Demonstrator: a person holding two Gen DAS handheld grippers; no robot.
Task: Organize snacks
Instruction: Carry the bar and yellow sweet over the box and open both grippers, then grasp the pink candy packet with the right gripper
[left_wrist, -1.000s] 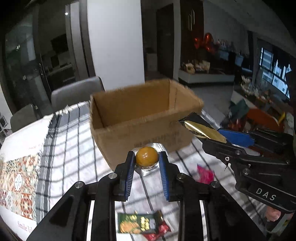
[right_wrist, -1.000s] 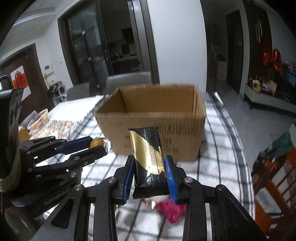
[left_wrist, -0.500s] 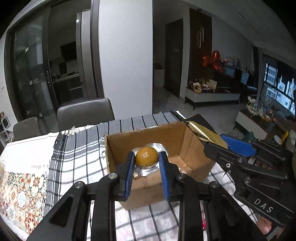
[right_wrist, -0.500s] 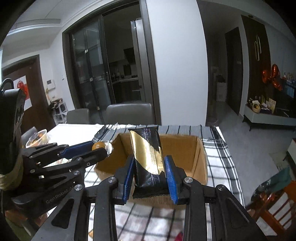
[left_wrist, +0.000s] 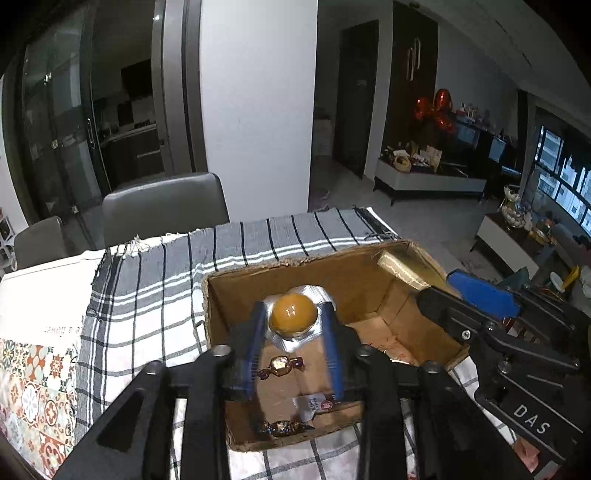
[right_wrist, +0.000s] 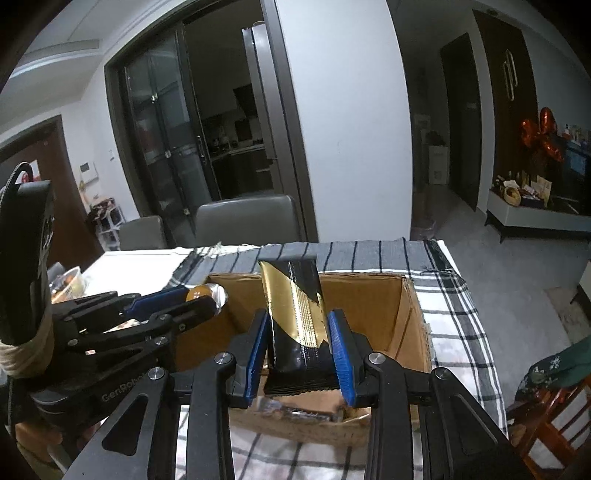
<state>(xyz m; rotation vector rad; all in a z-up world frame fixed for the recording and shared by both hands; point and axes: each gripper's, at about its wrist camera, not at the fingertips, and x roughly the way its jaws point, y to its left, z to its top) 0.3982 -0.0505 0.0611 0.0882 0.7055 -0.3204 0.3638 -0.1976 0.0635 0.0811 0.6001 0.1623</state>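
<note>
**Two hand-held grippers hold snacks over an open cardboard box**

A brown cardboard box (left_wrist: 369, 291) sits open on a grey, black and white checked cloth (left_wrist: 147, 280) covering part of a table. Both grippers hang above the box opening.

The left gripper (left_wrist: 293, 325) has its blue pads clamped on a round orange snack in a silver foil wrapper (left_wrist: 293, 314). The snack is in the air over the middle of the box, not touching the floor of it.

The right gripper (right_wrist: 299, 339) is clamped on a black and gold snack packet (right_wrist: 295, 314), held upright between its blue pads, above the right half of the box. In the left wrist view, the packet's gold tip shows near the far right corner of the box.

On the box floor lie two twist-wrapped candies (left_wrist: 281, 365), one near the centre and one against the near wall, with a small white sachet (left_wrist: 314, 404) between them.

Grey chairs (left_wrist: 166, 210) stand behind the table. A patterned mat (left_wrist: 33, 384) lies left of the cloth.
</note>
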